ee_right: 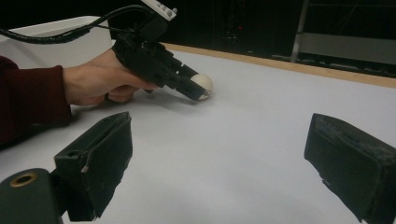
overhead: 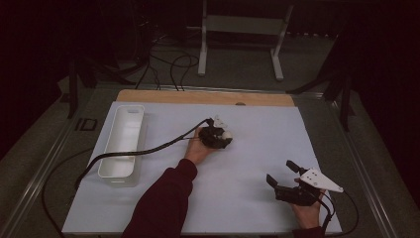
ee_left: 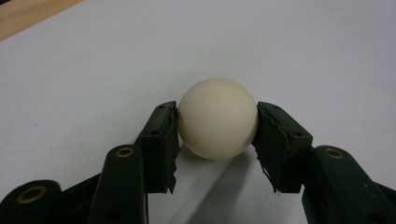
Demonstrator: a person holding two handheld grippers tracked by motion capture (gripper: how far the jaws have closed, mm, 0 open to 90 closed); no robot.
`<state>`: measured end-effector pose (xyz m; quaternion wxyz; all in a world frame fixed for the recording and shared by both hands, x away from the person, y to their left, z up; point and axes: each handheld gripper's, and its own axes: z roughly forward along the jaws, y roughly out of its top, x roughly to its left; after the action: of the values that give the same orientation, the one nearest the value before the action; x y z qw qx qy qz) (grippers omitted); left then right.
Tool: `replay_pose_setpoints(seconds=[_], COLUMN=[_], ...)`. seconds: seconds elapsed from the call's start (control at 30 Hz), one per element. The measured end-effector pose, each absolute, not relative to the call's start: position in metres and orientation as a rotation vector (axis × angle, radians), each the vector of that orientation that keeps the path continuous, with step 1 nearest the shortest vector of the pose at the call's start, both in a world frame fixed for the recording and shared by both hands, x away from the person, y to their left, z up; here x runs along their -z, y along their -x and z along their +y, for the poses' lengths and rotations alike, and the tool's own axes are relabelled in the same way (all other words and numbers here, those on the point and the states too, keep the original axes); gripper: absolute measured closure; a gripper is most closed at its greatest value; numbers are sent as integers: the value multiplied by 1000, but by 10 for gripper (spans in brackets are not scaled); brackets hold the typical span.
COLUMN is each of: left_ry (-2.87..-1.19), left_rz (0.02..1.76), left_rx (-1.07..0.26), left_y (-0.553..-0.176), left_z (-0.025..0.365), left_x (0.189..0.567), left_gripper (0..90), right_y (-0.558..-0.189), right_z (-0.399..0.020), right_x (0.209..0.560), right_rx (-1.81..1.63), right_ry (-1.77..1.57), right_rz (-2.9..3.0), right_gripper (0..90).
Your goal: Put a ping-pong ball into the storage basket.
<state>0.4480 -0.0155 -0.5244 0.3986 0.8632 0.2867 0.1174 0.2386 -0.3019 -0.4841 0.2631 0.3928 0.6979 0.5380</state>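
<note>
my left hand-held gripper point(ee_left: 217, 122) is closed on the white ball point(ee_left: 217, 118), one pad pressing each side, with the ball resting on the surface point(ee_left: 303, 56) near its middle. the ball is round, so it has no long axis to align. the white tray point(overhead: 122, 144) lies to the left of the ball, nearer my left hand. my right hand-held gripper point(ee_right: 219, 163) stands wide and holds nothing. the left gripper view confirms pad contact; the high view shows the tray's position.
</note>
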Motion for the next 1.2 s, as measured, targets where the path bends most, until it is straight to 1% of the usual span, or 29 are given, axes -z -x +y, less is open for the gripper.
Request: replay_pose_setpoints(seconds=[1.2], left_ry=[-2134], left_rz=[728], left_rx=[-394], left_y=[-433], left_z=[1], left_x=[497], left_gripper=[506], right_y=[-239], right_z=[-301], right_x=[484], right_rx=[-1453], right_ry=[-1063], right_rz=[1889], right_gripper=[76])
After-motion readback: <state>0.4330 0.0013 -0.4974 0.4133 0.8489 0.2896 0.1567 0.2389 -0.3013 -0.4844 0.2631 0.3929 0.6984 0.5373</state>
